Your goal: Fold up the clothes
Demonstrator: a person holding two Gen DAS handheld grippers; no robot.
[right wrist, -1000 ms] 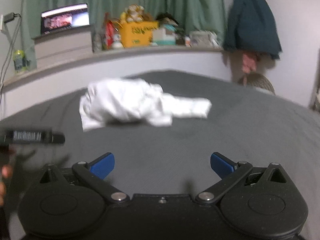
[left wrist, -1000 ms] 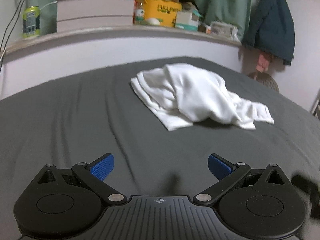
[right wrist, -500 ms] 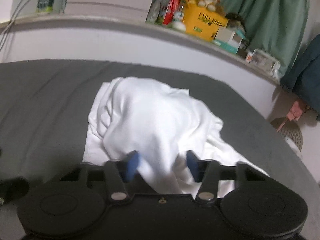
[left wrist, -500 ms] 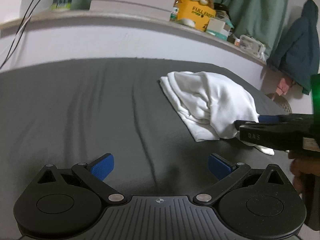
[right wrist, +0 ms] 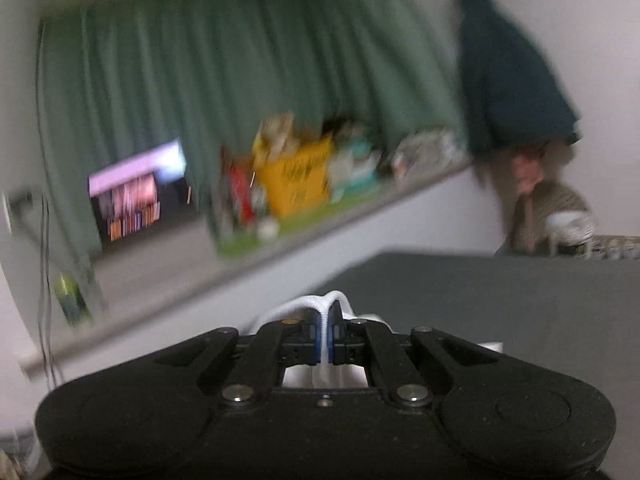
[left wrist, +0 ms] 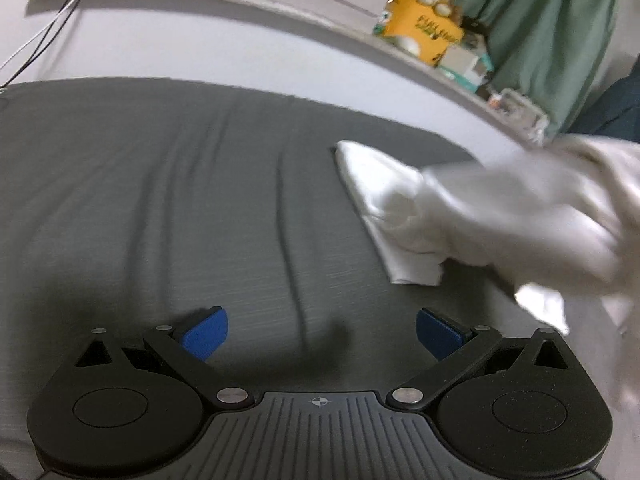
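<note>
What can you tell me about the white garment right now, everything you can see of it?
The white garment looks like soft, thin, crumpled cloth. One flat corner lies on the gray bed sheet, while the rest rises toward the right, blurred. A bunched fold of it is pinched in the shut right gripper. The open left gripper is clear of it.

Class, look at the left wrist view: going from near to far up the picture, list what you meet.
Open left tongs → grey bedsheet → white garment → white headboard wall → shelf with yellow box → green curtain.
</note>
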